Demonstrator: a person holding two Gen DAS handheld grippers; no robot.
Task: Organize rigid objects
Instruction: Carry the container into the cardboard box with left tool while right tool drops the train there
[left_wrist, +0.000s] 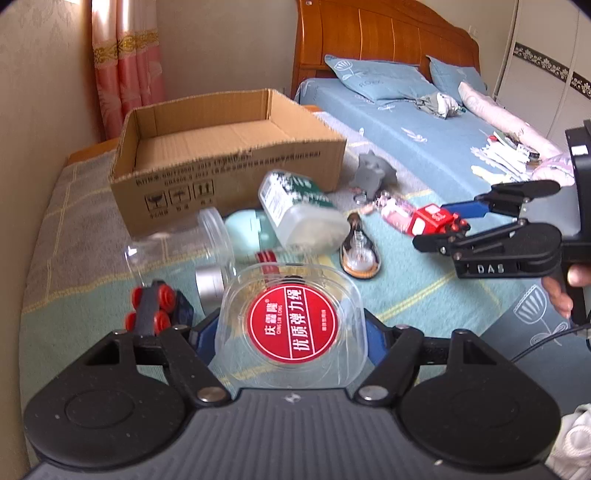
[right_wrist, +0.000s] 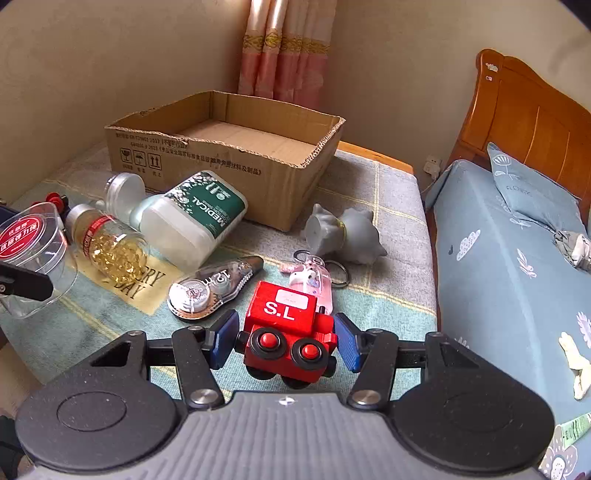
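My left gripper (left_wrist: 291, 332) is shut on a clear plastic jar with a round red label (left_wrist: 291, 325), held above the blanket; the jar also shows in the right wrist view (right_wrist: 29, 254). My right gripper (right_wrist: 286, 339) has its blue pads on both sides of a red toy train marked S.L (right_wrist: 290, 332); whether they press on it I cannot tell. The train also shows in the left wrist view (left_wrist: 432, 219). An open, empty cardboard box (right_wrist: 229, 147) stands at the back, also in the left wrist view (left_wrist: 229, 147).
On the blanket lie a green-labelled MEDICAL bottle (right_wrist: 192, 218), a bottle of yellow capsules (right_wrist: 107, 243), a correction tape dispenser (right_wrist: 210, 288), a pink keychain (right_wrist: 314, 280), a grey figurine (right_wrist: 343, 232), a clear jar (left_wrist: 184, 240) and a red-wheeled toy (left_wrist: 155, 306). A bed (right_wrist: 517, 277) is on the right.
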